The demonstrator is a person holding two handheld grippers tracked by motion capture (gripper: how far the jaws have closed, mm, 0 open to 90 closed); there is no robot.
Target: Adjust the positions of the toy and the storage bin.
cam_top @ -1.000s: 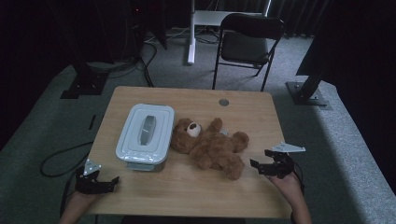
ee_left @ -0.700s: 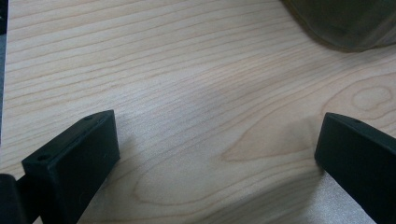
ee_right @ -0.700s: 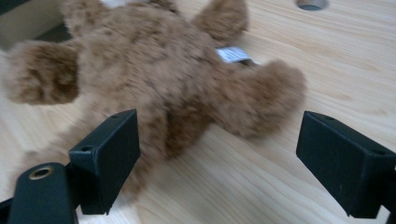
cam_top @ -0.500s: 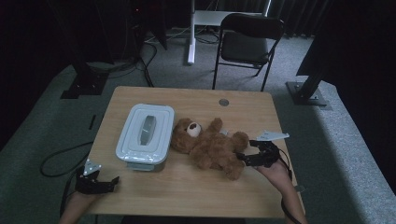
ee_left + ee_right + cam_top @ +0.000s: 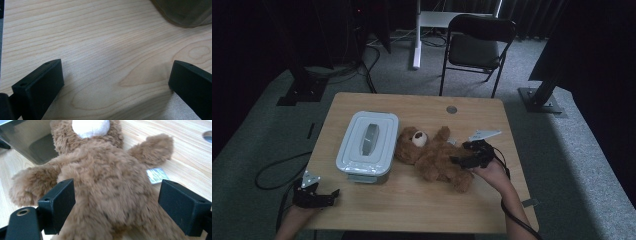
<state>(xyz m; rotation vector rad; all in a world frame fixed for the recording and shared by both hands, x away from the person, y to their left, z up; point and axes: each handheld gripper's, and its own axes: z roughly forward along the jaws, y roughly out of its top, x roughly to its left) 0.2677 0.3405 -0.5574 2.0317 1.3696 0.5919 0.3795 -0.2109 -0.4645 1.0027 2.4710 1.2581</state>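
A brown teddy bear (image 5: pixel 432 157) lies on its back in the middle of the wooden table (image 5: pixel 412 205), head beside a pale lidded plastic box (image 5: pixel 368 142). My right gripper (image 5: pixel 462 161) is open, its jaws straddling the bear's belly (image 5: pixel 112 195); a white tag (image 5: pixel 157 175) pokes out by the bear's side. At the table's front left corner my left gripper (image 5: pixel 324 196) rests open over bare wood (image 5: pixel 107 62), with the box's corner (image 5: pixel 185 12) just ahead.
A black folding chair (image 5: pixel 477 47) stands behind the table. A round cable hole (image 5: pixel 451 109) sits near the far edge. Cables trail on the grey carpet at the left (image 5: pixel 277 165). Dark stands flank the table.
My right gripper has moved left from the table's right edge onto the bear, its jaws now around the body. The left gripper has stayed in place.
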